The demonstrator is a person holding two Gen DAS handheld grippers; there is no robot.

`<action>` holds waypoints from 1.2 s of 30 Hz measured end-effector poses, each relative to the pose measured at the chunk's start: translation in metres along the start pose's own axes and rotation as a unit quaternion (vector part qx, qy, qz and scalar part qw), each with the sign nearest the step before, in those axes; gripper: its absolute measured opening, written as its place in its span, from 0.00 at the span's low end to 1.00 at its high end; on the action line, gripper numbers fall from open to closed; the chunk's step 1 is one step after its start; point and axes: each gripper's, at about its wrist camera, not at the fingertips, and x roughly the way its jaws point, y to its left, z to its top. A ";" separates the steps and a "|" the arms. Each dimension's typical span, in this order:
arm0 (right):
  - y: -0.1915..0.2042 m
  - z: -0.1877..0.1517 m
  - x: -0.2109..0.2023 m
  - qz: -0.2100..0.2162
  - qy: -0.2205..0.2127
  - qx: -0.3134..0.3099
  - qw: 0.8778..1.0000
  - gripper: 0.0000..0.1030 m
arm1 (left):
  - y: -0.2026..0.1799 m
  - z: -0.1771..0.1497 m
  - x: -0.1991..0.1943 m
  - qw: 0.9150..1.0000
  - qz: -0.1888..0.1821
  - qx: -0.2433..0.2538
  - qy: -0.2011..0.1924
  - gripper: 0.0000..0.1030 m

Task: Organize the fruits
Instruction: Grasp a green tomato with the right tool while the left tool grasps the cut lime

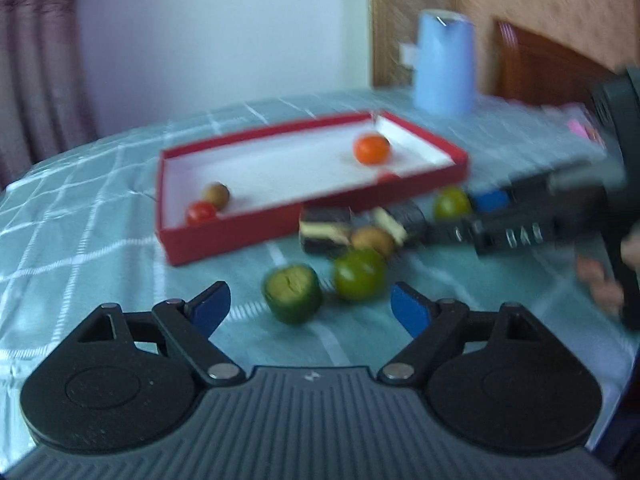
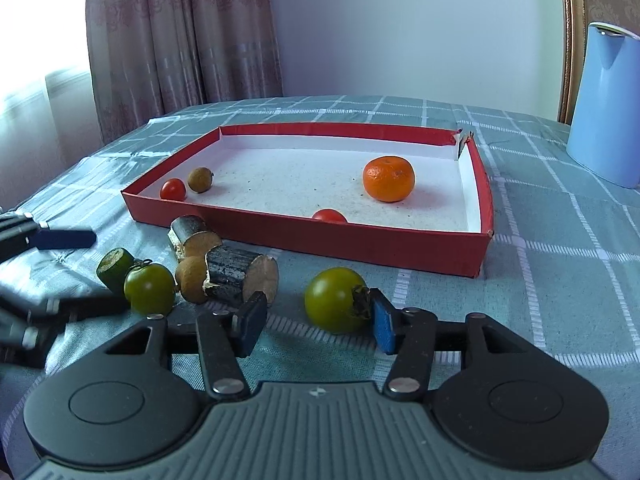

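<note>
A shallow red cardboard tray with white lining [image 2: 400, 250] holds a round orange mandarin [image 2: 388, 178], two small red cherry tomatoes [image 2: 173, 189] [image 2: 329, 215] and a brown longan [image 2: 199, 179]. Before it lie two green tomatoes [image 2: 334, 300] [image 2: 149, 289], a second brown longan [image 2: 192, 278] and a cut green fruit piece [image 2: 114, 269].

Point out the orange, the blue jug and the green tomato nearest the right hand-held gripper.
orange [image 2: 388, 179]: right wrist view, middle of its peel.
blue jug [image 2: 608, 112]: right wrist view, middle of its body.
green tomato [image 2: 332, 300]: right wrist view, middle of its skin, between the open fingers.
</note>
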 end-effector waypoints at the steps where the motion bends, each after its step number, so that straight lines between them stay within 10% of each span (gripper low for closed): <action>1: -0.001 0.000 0.000 0.001 0.000 0.002 1.000 0.52 | -0.002 0.000 0.001 1.000 0.015 0.005 -0.003 0.84; 20: -0.001 0.000 0.000 -0.001 0.000 0.002 1.000 0.54 | 0.020 0.010 0.025 0.998 -0.012 0.048 0.030 0.78; 24: 0.001 0.000 0.001 -0.002 0.000 0.000 1.000 0.54 | 0.010 0.004 0.015 0.998 -0.028 0.054 0.016 0.29; 36: -0.001 0.000 0.000 -0.002 -0.002 0.004 1.000 0.52 | -0.013 0.002 0.015 0.994 0.105 -0.037 0.012 0.35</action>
